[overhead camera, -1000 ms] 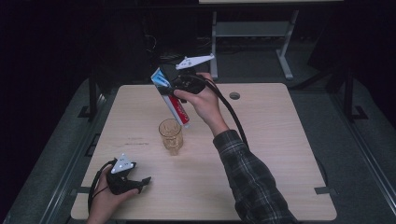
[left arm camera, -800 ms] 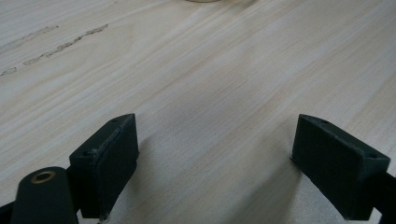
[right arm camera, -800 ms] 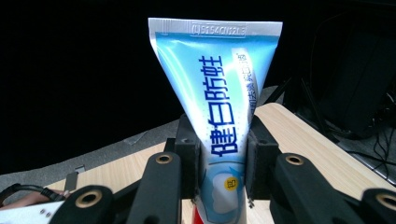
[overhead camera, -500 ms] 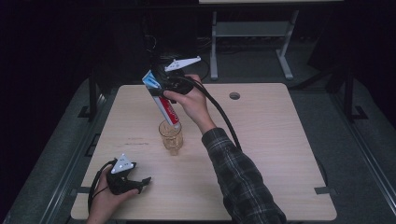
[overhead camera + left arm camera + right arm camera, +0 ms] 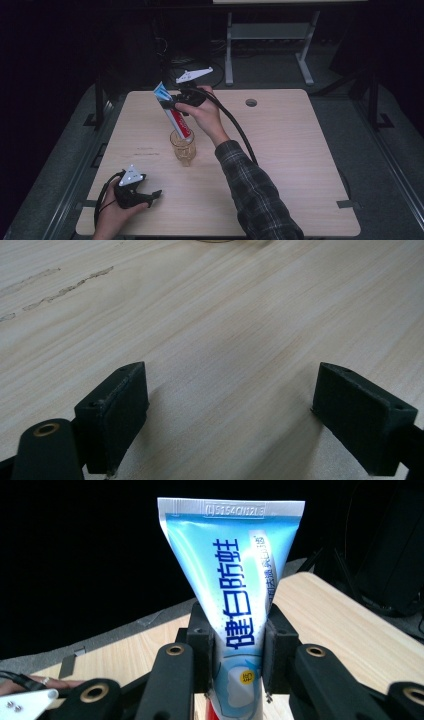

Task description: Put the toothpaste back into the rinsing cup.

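One toothpaste tube [image 5: 175,112], pinched between the right gripper [image 5: 172,102] pads, has come down since the earlier frame; its lower end now sits inside the glass cup [image 5: 183,148] at table [image 5: 300,150] centre. Left gripper [image 5: 150,196] rests near left, jaws spread, holding nothing.

We look along our left claw [image 5: 232,415], its two black jaws standing wide apart with nothing between them, low over the pale wood-grain tabletop [image 5: 240,325], where faint dark scuff marks [image 5: 60,290] streak the far left of the surface
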### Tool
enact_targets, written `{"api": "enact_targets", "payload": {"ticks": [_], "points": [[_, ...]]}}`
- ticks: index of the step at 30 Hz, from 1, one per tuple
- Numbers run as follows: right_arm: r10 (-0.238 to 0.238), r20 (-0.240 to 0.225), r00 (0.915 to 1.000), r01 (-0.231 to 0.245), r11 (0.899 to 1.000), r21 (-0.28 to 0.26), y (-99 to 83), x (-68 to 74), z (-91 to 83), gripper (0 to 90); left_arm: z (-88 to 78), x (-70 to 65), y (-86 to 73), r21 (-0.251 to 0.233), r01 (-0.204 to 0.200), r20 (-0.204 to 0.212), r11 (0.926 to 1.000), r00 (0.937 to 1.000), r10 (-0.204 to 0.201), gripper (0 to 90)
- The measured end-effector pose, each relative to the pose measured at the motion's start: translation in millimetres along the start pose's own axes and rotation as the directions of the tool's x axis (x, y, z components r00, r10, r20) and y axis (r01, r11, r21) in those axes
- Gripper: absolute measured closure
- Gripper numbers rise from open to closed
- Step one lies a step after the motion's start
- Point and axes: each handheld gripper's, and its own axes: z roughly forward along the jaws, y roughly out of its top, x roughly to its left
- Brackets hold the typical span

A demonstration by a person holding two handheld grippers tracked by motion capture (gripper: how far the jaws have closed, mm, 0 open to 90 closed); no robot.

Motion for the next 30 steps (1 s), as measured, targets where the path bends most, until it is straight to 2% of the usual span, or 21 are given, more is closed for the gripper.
{"api": "enact_targets", "payload": {"ticks": [15,30], "points": [[0.023,-0.013,0.9997,-0.022,0.998,0.063,-35.1,-3.8,15.0,70.5,-0.1,-0.1,-0.1,0.0,-0.001,-0.001,1.0,1.0,0.001,13.7],[0.038,-0.011,0.9992,-0.036,0.993,0.109,-59.4,-5.4,17.5,69.2,-0.3,-0.1,-0.1,0.002,-0.003,-0.002,1.0,1.0,0.003,13.7]]}}
